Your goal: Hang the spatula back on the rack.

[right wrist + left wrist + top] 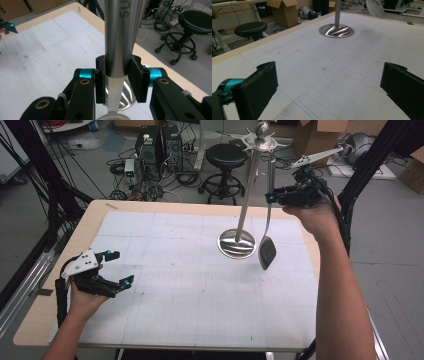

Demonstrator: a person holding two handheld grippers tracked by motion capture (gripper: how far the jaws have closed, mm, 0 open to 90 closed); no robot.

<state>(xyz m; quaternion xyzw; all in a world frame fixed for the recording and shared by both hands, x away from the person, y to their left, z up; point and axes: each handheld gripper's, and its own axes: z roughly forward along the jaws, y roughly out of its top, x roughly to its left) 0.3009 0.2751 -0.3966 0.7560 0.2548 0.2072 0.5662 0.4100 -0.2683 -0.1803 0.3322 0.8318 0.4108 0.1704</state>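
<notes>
Tabletop (165,320) carries a steel stand (237,243), its pole rising to hooks at the top. Right gripper (270,197) has its jaws clamped on the handle of a ladle (266,252) hanging beside the pole. Polished steel: stiff, slippery, bowl-heavy, so grip the handle high. Left gripper (121,268) idles on the tabletop, jaws apart.

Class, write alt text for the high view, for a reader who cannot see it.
The right gripper, raised over the table, is shut on the handle of a steel ladle that hangs bowl down beside a steel utensil stand. The left gripper is open, low over the near left of the white gridded mat.
</notes>
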